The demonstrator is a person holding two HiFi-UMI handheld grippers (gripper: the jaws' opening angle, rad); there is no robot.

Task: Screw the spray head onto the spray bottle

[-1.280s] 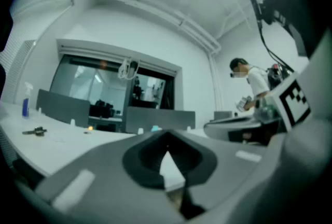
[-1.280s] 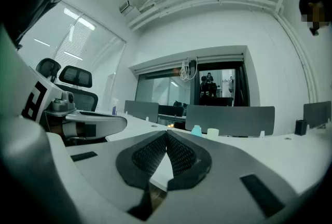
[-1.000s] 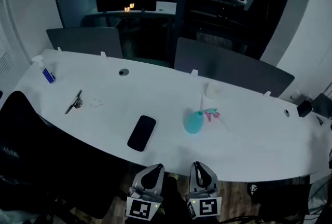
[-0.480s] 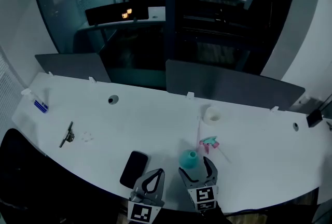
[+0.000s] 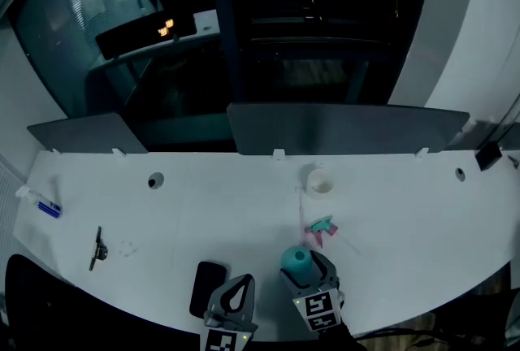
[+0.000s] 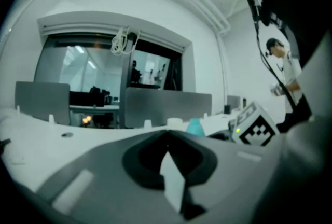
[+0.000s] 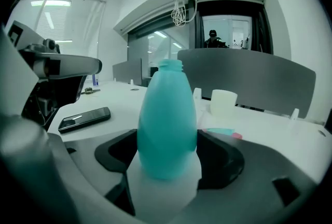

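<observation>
Moved: both grippers, a second ago short of the near edge of the white desk [image 5: 203, 211], are now over it.
Right gripper [image 5: 309, 270]: has reached the teal plastic spray bottle [image 5: 297, 258]. Its fingers, together a second ago, have just been opening and stand spread wide. The bottle stands between them, and whether the pads touch its sides cannot be told.
Left gripper [image 5: 242, 283]: fingers closed on each other, holding nothing. It has come up just right of the black phone [image 5: 209, 288].
Spray bottle: upright near the desk's front edge, neck open, in the same spot as before.
Spray head: the teal and pink spray head [image 5: 322, 227] lies on its side just behind the bottle, unmoved, apart from both grippers.
Behind: a white cup [image 5: 319, 181] stands further back.
</observation>
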